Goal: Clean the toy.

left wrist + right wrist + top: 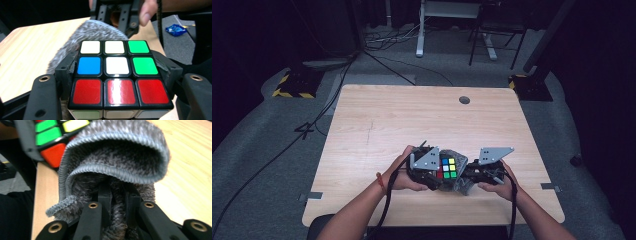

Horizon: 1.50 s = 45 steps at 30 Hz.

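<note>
My left gripper (432, 172) is clamped on a puzzle cube (120, 72); in the left gripper view my two black jaws press against its opposite sides, and the cube sits squarely between them. The face turned up to that camera shows a row of three red squares nearest me, then blue, white and green, then white, white and green at the far edge. From the high view the cube (448, 168) sits low over the near middle of the wooden table (382, 120), between my two hands, with yellow, white, green and red squares showing on top.

My right gripper (119, 192) has its jaws drawn close together on the fabric of a grey fuzzy pouch (120, 162). In the right gripper view the pinch is on the furry cloth just below the pouch's ribbed rim, and the rim curls open above my jaws into a wide, dark mouth. I can see furry lining inside that mouth and nothing else lying in it. The cube (53, 135) is outside the pouch, at its upper left edge, just beside the rim and touching or nearly touching the fur; I cannot tell which.

In the left gripper view the pouch (82, 32) bulges up right behind the cube, with my right gripper (117, 17) and a thumb beyond it. A small blue packet (176, 29) lies on the grey floor past the table's edge.
</note>
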Each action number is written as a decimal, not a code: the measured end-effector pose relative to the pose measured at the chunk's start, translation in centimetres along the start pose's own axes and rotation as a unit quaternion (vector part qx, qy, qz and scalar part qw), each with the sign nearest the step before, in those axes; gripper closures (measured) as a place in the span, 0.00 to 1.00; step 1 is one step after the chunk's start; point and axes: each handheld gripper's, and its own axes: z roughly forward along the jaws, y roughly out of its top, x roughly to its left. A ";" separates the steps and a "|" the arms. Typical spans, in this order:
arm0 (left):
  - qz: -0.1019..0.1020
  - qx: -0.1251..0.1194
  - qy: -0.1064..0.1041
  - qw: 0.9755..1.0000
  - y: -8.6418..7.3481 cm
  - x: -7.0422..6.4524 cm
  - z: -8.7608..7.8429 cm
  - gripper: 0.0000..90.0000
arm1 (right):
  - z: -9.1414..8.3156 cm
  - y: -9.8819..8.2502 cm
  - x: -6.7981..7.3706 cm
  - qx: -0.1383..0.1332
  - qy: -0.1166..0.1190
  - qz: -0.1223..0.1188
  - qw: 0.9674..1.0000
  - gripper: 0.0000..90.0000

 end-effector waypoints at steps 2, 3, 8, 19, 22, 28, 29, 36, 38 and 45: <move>0.001 0.009 0.004 1.000 -0.2 0.1 0.2 0.37 | -0.4 0.1 0.0 -0.018 0.006 -0.004 1.000 0.88; -0.002 0.009 0.003 1.000 -0.2 0.1 0.3 0.37 | -0.7 0.2 0.1 -0.026 0.007 -0.005 1.000 0.88; 0.002 0.019 0.007 1.000 -0.3 -0.1 0.6 0.37 | -1.1 0.5 0.6 -0.038 -0.002 -0.021 0.999 0.89; 0.011 0.049 0.009 0.999 -0.2 -0.2 1.3 0.37 | -1.7 1.2 0.9 -0.050 -0.006 -0.039 0.998 0.89; 0.016 0.065 0.010 0.998 -0.3 -0.3 1.7 0.36 | -1.5 1.1 0.9 -0.051 -0.002 -0.036 0.998 0.89; 0.010 0.080 0.003 0.997 -0.6 -0.2 2.3 0.35 | -1.1 1.1 0.9 -0.052 0.003 -0.033 0.998 0.89; 0.010 0.083 0.002 0.997 -0.6 -0.2 2.4 0.35 | -1.0 1.1 0.9 -0.052 0.004 -0.033 0.998 0.89; 0.006 0.094 -0.002 0.996 -0.9 -0.1 2.7 0.36 | -0.8 1.1 1.0 -0.048 0.004 -0.033 0.998 0.89; 0.008 0.087 0.005 0.996 -0.9 -0.1 2.4 0.37 | -0.9 0.9 0.8 -0.035 -0.002 -0.033 0.999 0.89; -0.010 0.002 0.014 1.000 0.0 0.5 -0.2 0.37 | 0.0 -0.7 -0.1 0.031 0.001 -0.019 0.999 0.89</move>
